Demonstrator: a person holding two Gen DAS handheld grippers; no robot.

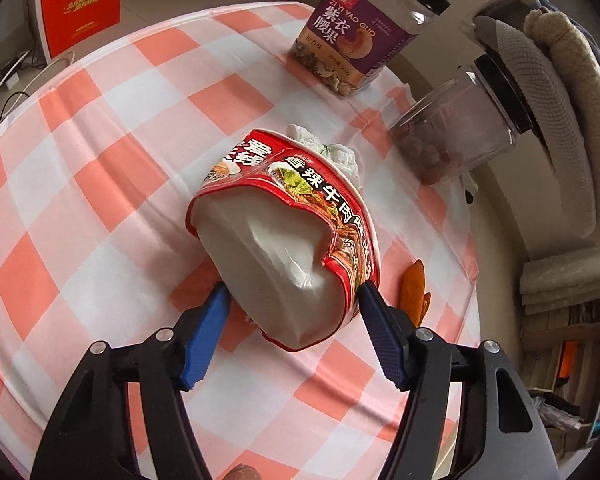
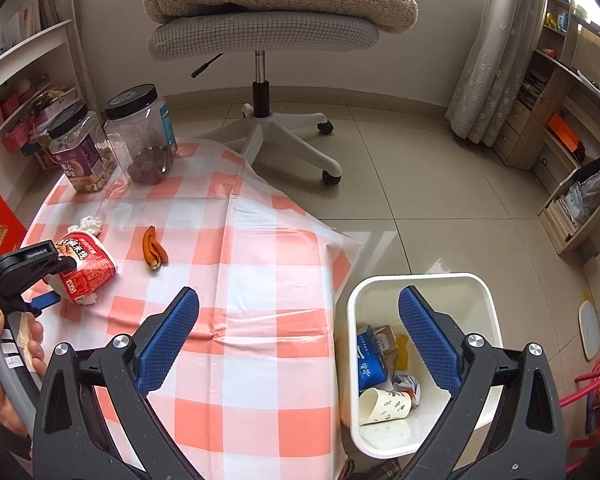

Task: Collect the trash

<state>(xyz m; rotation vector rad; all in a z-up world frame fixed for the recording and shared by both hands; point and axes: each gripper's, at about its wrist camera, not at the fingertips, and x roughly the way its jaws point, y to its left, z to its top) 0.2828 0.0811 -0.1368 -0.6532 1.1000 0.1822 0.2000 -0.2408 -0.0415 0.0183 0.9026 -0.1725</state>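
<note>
The left hand-held gripper (image 1: 292, 296) clamps its blue pads on the crushed noodle bowl (image 1: 284, 232) lying on the checked desk (image 1: 100, 160). The right hand-held gripper (image 2: 300, 332) hangs wide open and empty, between the desk edge and the white bin (image 2: 416, 280).

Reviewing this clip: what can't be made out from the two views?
- Whether the left claw pads press the noodle bowl: left view, the bowl's bulge covers the contact.
- What the bowl holds: both views show it tipped, mouth turned away.
- Full extent of the crumpled tissue: left view, behind the bowl.
- Part of the bin contents: right view, the right claw finger covers them.
- Brown thing at the left view's bottom edge: cut off.
</note>
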